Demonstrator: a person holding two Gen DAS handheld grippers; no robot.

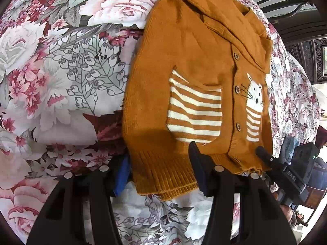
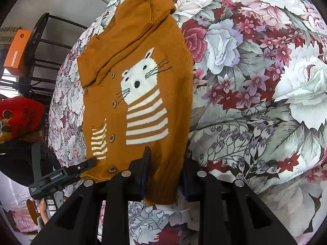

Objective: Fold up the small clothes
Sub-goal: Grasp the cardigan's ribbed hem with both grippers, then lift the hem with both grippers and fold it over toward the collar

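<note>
A small mustard-orange knitted cardigan (image 1: 184,65) with white stripes, a white cat face and wooden buttons lies flat on a floral sheet; it also shows in the right wrist view (image 2: 139,94). My left gripper (image 1: 161,169) straddles the ribbed hem at the cardigan's left bottom corner, one finger over the knit, jaws apart. My right gripper (image 2: 166,173) straddles the hem at the cardigan's right bottom corner, jaws apart around the fabric. The right gripper's tip (image 1: 265,155) shows in the left view and the left gripper's tip (image 2: 85,166) in the right view.
The floral sheet (image 1: 61,71) covers the whole surface, also in the right wrist view (image 2: 255,81). An orange box (image 2: 17,51) on a dark metal rack and a red cushion (image 2: 18,118) stand beyond the bed's left edge. Dark carved furniture (image 1: 310,57) is at the right.
</note>
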